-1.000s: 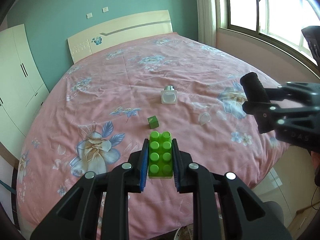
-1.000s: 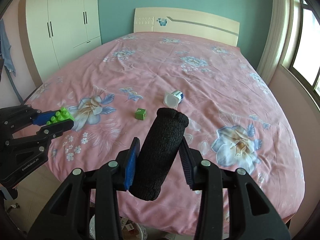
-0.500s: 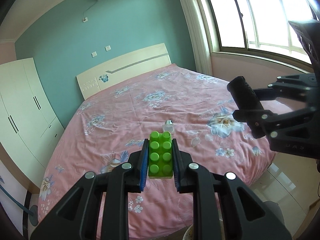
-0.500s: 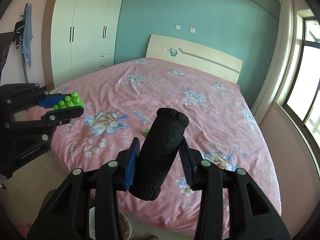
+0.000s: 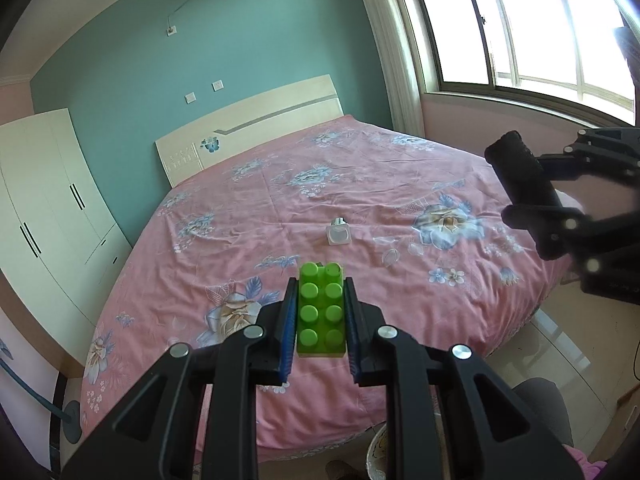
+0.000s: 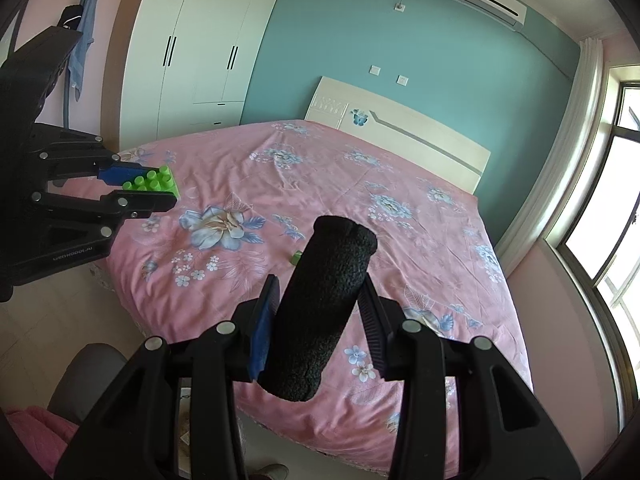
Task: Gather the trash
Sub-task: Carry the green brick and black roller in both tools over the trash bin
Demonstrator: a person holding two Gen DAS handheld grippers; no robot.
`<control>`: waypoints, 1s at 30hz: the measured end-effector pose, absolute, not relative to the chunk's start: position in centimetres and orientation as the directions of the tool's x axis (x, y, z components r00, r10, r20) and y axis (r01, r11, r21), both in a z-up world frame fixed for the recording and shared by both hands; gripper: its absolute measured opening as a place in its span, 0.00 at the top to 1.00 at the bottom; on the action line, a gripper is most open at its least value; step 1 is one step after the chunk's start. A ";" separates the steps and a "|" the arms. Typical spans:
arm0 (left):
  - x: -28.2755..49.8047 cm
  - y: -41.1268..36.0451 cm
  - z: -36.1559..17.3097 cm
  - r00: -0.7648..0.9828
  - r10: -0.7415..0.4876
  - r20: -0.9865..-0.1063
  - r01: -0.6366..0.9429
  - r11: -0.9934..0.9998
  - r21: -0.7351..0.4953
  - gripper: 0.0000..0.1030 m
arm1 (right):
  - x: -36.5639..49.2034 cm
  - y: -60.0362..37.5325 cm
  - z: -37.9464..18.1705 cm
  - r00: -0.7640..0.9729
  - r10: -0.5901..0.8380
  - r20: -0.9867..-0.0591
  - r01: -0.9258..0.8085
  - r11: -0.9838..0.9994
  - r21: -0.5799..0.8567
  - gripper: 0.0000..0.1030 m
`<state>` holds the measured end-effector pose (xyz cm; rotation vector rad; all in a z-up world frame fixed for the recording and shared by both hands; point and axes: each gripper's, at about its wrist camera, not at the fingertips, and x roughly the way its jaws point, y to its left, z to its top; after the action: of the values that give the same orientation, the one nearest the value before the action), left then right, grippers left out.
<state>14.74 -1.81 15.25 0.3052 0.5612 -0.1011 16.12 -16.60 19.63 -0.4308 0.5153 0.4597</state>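
My left gripper [image 5: 320,312] is shut on a green toy brick [image 5: 321,312], held in the air off the foot of the pink bed [image 5: 280,216]. My right gripper [image 6: 320,304] is shut on a black foam roll [image 6: 324,304], also held off the bed's foot. Each gripper shows in the other's view: the right gripper [image 5: 536,196] with the foam roll [image 5: 520,172], the left gripper [image 6: 140,190] with the brick [image 6: 154,182]. A white cup [image 5: 338,234] lies on the bed. A small green cube [image 6: 297,257] peeks out beside the roll.
A bin rim [image 5: 380,452] shows on the floor below the bed's foot. White wardrobes [image 6: 192,60] stand left of the bed, a window [image 5: 520,28] on the right. A grey stool [image 6: 88,376] stands on the floor.
Both grippers have lifted and pulled back from the bed, each keeping its object; the bed now looks farther and more wall and ceiling show.
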 end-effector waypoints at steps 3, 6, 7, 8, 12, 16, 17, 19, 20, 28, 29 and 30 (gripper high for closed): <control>14.5 -1.5 14.0 0.825 -0.015 -0.565 0.186 0.951 0.246 0.77 | 15.5 -16.4 18.6 0.760 0.313 -0.569 -0.530 0.806 -0.265 0.60; 14.2 -1.4 12.6 0.809 -0.016 -0.588 0.196 0.950 0.244 0.77 | 15.1 -16.2 17.3 0.743 0.322 -0.587 -0.545 0.800 -0.250 0.60; 14.2 -1.4 12.1 0.804 -0.014 -0.594 0.197 0.949 0.245 0.77 | 15.1 -16.1 16.9 0.736 0.325 -0.593 -0.550 0.798 -0.246 0.60; 14.1 -1.3 11.6 0.798 -0.014 -0.602 0.201 0.949 0.245 0.77 | 15.1 -16.1 16.4 0.731 0.326 -0.599 -0.554 0.797 -0.241 0.60; 14.1 -1.0 9.0 0.766 -0.017 -0.642 0.216 0.948 0.232 0.77 | 15.2 -15.8 14.0 0.703 0.329 -0.630 -0.569 0.792 -0.222 0.60; 14.5 -0.7 6.0 0.720 -0.026 -0.693 0.231 0.951 0.205 0.77 | 15.5 -15.5 11.4 0.667 0.329 -0.668 -0.586 0.785 -0.199 0.60; 14.6 -0.6 5.2 0.708 -0.028 -0.705 0.234 0.952 0.197 0.77 | 15.5 -15.4 10.7 0.656 0.331 -0.679 -0.592 0.783 -0.191 0.60; 14.9 -0.5 3.5 0.683 -0.028 -0.730 0.240 0.952 0.188 0.77 | 15.7 -15.1 9.1 0.635 0.330 -0.699 -0.602 0.778 -0.179 0.60; 15.0 -0.5 2.6 0.669 -0.028 -0.743 0.242 0.953 0.182 0.77 | 15.7 -15.0 8.3 0.623 0.330 -0.709 -0.607 0.776 -0.172 0.60; 15.6 -0.7 -4.0 0.554 -0.056 -0.831 0.272 0.955 0.117 0.77 | 16.1 -13.8 2.4 0.531 0.333 -0.779 -0.637 0.763 -0.107 0.60; 15.6 -0.9 -4.6 0.543 -0.061 -0.838 0.276 0.955 0.110 0.77 | 16.1 -13.7 1.6 0.520 0.333 -0.787 -0.639 0.763 -0.099 0.60; 15.6 -1.0 -5.3 0.531 -0.066 -0.844 0.279 0.955 0.101 0.77 | 16.0 -13.6 0.9 0.509 0.332 -0.794 -0.640 0.763 -0.092 0.60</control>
<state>15.62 -0.98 -5.27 0.2352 0.9914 -0.2081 16.05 -13.63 0.91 -0.4024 0.8517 0.6048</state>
